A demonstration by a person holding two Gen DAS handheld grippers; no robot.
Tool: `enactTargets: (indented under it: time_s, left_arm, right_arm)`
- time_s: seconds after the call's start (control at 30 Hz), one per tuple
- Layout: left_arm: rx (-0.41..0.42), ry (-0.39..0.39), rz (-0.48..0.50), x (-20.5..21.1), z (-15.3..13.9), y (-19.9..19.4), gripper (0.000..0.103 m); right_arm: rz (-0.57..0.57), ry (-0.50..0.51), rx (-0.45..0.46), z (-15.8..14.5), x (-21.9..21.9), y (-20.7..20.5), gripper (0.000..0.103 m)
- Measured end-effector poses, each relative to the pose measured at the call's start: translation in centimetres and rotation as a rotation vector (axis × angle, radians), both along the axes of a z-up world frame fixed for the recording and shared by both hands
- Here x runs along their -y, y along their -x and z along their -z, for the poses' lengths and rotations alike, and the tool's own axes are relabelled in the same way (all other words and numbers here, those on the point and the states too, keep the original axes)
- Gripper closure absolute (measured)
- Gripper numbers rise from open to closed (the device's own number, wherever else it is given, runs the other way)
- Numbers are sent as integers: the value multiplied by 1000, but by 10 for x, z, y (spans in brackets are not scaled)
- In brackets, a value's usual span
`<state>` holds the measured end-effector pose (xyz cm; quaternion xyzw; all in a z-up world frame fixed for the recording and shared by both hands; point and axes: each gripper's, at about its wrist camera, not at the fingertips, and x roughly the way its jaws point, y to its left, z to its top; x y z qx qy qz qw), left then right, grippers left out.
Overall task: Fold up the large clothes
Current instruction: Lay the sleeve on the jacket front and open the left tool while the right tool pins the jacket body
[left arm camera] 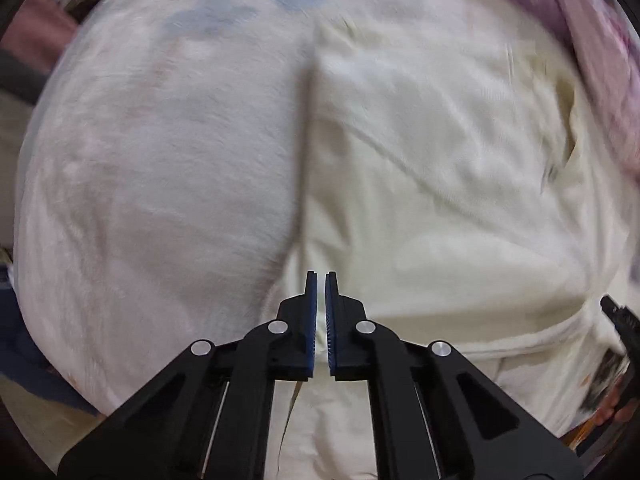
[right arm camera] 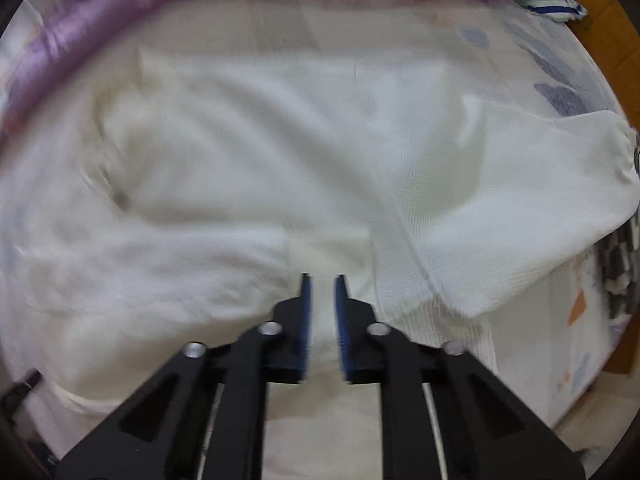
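A large cream-white garment lies spread on a bed, its straight side edge running up the left wrist view. My left gripper hangs above that edge near the hem, shut, with nothing between its blue pads. The same garment fills the right wrist view, one sleeve folded across at the right. My right gripper points down onto the cloth with only a narrow gap between its pads; creases run up to the tips, so it looks shut on a pinch of fabric, though blur hides the contact.
A pale printed bed sheet lies beside the garment. A purple and pink blanket is bunched along the far side. The right gripper's black body shows at the left view's edge. A wooden surface borders the bed.
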<state>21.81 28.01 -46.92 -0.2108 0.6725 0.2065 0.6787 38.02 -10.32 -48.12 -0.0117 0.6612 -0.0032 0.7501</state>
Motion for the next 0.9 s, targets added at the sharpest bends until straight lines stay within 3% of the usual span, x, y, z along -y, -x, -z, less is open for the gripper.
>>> enactTargets:
  time_s: [0.07, 0.13, 0.2, 0.33, 0.43, 0.47, 0.5, 0.57, 0.6, 0.7, 0.8, 0.9]
  left_arm:
    - [-89, 9, 15, 5, 36, -2, 103]
    - [-86, -11, 46, 13, 53, 3, 102]
    - [-110, -62, 103, 23, 47, 4, 102]
    - [-105, -53, 97, 21, 38, 14, 102]
    - [-92, -63, 99, 17, 21, 10, 99]
    - [-94, -73, 106, 18, 16, 6, 97]
    - [-100, -93, 112, 19, 4, 10, 92]
    - [-94, -114, 112, 24, -12, 1, 63]
    - [-64, -115, 121, 26, -25, -4, 38]
    - [-15, -140, 136, 37, -58, -16, 35]
    - [18, -149, 127, 48, -94, -12, 24]
    - [70, -166, 115, 56, -133, 0, 24]
  right_arm:
    - [33, 29, -92, 34, 8, 11, 101]
    - [23, 33, -50, 40, 8, 15, 102]
    - [1, 92, -53, 34, -1, 16, 102]
    - [40, 85, -83, 30, 3, 18, 101]
    - [53, 59, -90, 21, 6, 18, 92]
    - [47, 62, -95, 16, 6, 19, 79]
    - [34, 56, -95, 6, 3, 20, 49]
    - [1, 13, -20, -26, -2, 29, 17]
    - [-12, 7, 22, -42, -3, 32, 15]
    - [-63, 10, 53, -79, -13, 42, 13]
    - [-67, -47, 79, -114, -14, 56, 13]
    - [-78, -56, 126, -156, -14, 69, 12]
